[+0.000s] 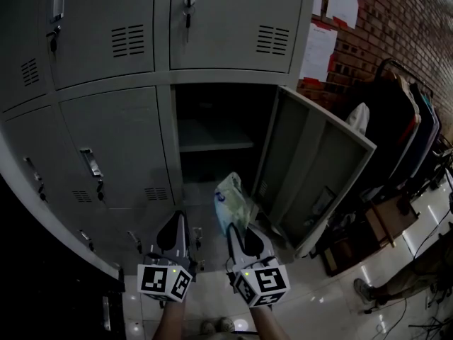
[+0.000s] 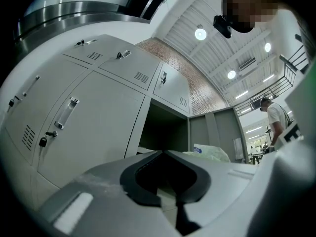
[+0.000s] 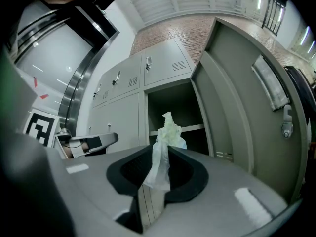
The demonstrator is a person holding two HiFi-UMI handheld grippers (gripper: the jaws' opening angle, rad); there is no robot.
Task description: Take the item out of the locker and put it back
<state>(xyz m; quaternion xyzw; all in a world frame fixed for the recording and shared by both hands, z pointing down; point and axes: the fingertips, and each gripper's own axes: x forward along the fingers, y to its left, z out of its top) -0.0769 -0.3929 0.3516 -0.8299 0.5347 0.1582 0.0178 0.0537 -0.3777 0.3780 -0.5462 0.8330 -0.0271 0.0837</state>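
A crumpled white and pale green plastic bag [image 1: 233, 202] hangs in front of the open locker [image 1: 212, 122], below its shelf. My right gripper [image 1: 239, 225] is shut on the bag's lower end. In the right gripper view the bag [image 3: 167, 132] rises from between the jaws toward the dark locker opening [image 3: 175, 107]. My left gripper [image 1: 174, 227] hovers beside it on the left, shut and holding nothing. Its jaw tips [image 2: 162, 152] meet in the left gripper view, where the bag [image 2: 211, 153] shows to the right.
The grey locker door [image 1: 311, 172] stands swung out to the right. Closed lockers [image 1: 113, 147] fill the left and top. A clothes rack [image 1: 407, 119], a wooden stool [image 1: 386, 218] and someone's shoe [image 1: 364, 289] are at the right. A person [image 2: 274, 120] stands far off.
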